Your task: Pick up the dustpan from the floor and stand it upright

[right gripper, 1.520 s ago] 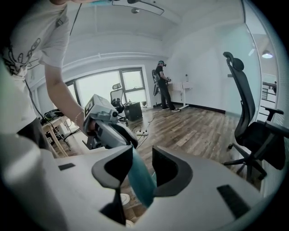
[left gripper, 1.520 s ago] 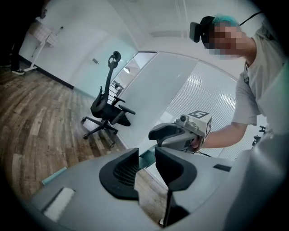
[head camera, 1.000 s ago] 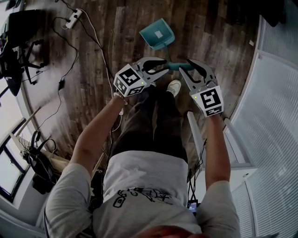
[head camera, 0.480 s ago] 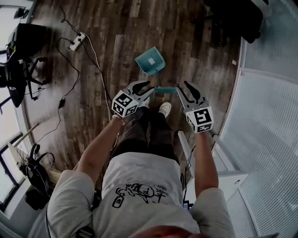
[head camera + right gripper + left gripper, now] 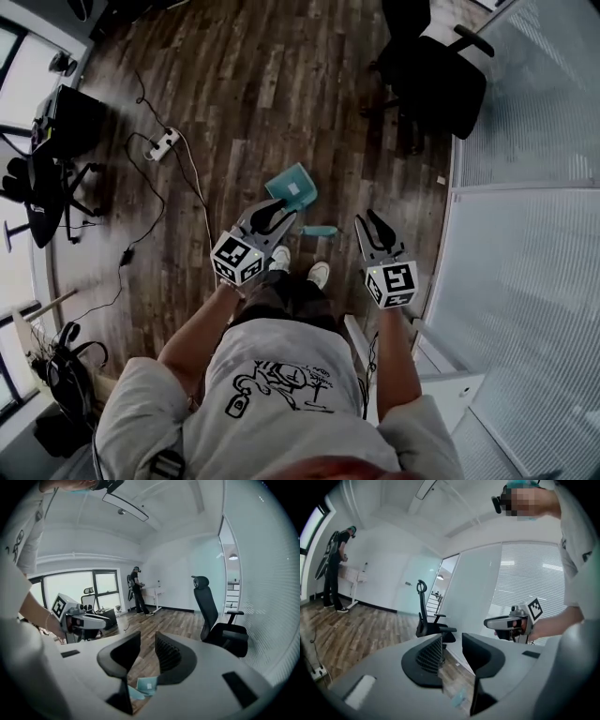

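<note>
Dustpan (image 5: pixel 292 190) lies handle toward feet (image 5: pixel 319 274); left tool (image 5: pixel 284 214) released, right tool (image 5: pixel 368 219) narrowing, empty.

You have one dustpan (image 5: pixel 292 190) at centre, two grippers (left gripper (image 5: pixel 279 218) at seven o'clock of it, right gripper (image 5: pixel 368 223) at five), two shoes (image 5: pixel 319 274), two chairs (image 5: pixel 431 80) at one and nine o'clock, one power strip (image 5: pixel 161 142) at ten, one other person (image 5: pixel 335 569)
</note>
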The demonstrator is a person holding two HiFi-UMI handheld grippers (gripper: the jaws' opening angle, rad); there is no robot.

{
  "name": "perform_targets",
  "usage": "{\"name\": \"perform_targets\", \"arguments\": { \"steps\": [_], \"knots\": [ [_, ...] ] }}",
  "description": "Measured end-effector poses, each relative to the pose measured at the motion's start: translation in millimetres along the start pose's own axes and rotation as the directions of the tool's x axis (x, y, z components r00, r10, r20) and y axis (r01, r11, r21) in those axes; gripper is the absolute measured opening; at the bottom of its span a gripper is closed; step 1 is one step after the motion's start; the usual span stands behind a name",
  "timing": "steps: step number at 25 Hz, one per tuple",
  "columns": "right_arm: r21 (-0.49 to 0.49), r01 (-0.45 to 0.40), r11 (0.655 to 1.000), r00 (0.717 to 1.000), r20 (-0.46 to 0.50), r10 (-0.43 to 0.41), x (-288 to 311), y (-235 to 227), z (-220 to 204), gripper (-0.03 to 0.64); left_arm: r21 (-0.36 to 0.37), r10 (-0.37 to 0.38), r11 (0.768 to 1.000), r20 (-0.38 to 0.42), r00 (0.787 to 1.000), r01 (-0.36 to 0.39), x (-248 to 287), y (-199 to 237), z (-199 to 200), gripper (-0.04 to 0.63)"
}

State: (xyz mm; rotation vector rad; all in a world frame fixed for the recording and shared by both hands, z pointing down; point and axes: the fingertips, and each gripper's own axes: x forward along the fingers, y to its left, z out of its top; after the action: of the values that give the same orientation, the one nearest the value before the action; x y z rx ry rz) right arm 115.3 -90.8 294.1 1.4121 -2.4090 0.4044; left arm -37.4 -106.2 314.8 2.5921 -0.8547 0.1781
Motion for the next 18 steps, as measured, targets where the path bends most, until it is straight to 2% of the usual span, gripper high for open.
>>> {"name": "perform_targets", "arguments": {
  "steps": [8, 18],
  "knots": [
    [-0.007, 0.079, 0.997, 0.993, 0.091, -0.078, -62.0, 9.6, 84.7, 0.082, 0.061, 0.032, 0.997, 0.112, 0.993, -0.039, -29.5, -47.0, 103.2, 0.126],
    [-0.051, 0.091, 0.994, 0.985, 0.154, -0.082, -110.9, 29.2, 156.8, 0.063, 0.061, 0.022, 0.998, 0.184, 0.983, -0.034, -53.6, -87.7, 172.1, 0.124]
  ]
}}
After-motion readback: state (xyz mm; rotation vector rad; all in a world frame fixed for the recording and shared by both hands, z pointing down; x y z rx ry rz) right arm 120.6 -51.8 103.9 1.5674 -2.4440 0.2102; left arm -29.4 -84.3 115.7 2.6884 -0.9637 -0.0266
